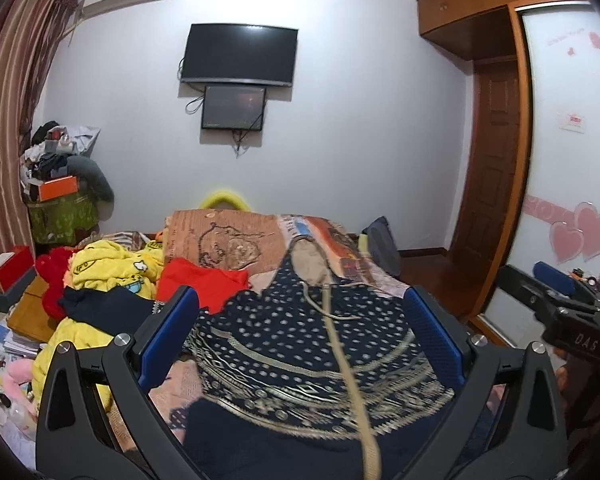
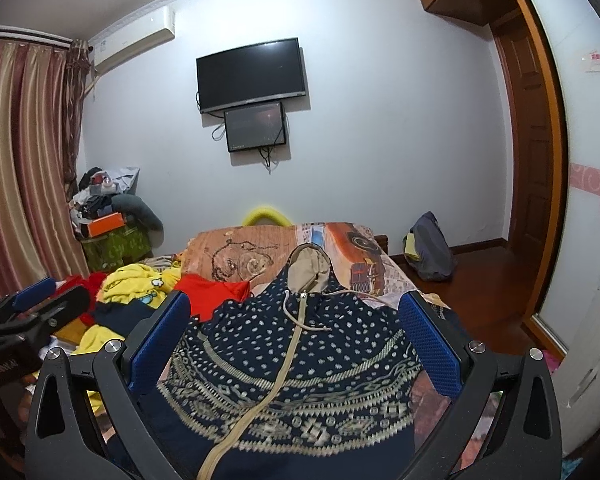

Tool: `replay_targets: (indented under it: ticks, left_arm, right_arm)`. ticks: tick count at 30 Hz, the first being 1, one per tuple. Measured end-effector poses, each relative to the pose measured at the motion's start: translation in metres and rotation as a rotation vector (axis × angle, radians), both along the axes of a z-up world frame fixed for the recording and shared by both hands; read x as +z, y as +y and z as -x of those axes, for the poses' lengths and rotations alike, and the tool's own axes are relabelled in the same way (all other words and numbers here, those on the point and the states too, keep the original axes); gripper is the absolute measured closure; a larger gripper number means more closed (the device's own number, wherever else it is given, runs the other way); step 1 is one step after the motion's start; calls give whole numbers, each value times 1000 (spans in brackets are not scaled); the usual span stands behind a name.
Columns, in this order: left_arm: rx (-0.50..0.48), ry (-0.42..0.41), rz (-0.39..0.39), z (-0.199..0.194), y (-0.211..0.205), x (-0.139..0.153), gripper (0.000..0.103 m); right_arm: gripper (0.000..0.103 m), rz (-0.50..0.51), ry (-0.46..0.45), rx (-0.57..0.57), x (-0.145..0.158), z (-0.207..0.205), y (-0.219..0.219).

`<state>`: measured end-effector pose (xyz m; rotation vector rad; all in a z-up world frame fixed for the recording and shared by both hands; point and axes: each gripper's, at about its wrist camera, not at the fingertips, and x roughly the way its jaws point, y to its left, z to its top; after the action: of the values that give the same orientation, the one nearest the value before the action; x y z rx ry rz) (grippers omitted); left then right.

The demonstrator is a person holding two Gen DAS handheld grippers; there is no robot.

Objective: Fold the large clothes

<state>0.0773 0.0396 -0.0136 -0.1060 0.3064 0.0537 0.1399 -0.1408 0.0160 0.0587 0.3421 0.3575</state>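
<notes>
A: What do your tongs look like right now?

B: Your left tongs stand wide apart with nothing between the blue pads, and your right tongs are spread just as wide and hold nothing. You hold both above the near end of the bed, side by side; each shows at the edge of the other's view.

A: And where is the garment you are folding?

B: The navy hooded zip jacket with beige dots and patterned bands lies spread front-up on the bed, directly under and ahead of both tongs. Its beige zipper runs up the middle, the drawstring curls near the collar, and the beige-lined hood points away from you.

A: What lies beside it?

B: To your left, touching the jacket's shoulder, is a red cloth. Beyond that sits a heap of yellow cartoon-print fleece with a dark garment across it.

A: And further off?

B: A printed orange and brown bedspread covers the far half of the bed. On the white wall hangs a black television with a smaller dark screen just under it. Striped curtains hang at far left, and a grey backpack leans on the floor at right.
</notes>
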Motion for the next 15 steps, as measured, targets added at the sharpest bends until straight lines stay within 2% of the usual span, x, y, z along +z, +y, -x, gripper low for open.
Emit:
replay_targets:
  ticks: [6,15]
  left_arm:
    - [76,55,16,-46,53,3,0]
    - [210,235,1,-129,149,-14,0]
  right_arm:
    - [0,12,46,-12,-4,-44,1]
    - [0,90,141,5,-13,-132,13]
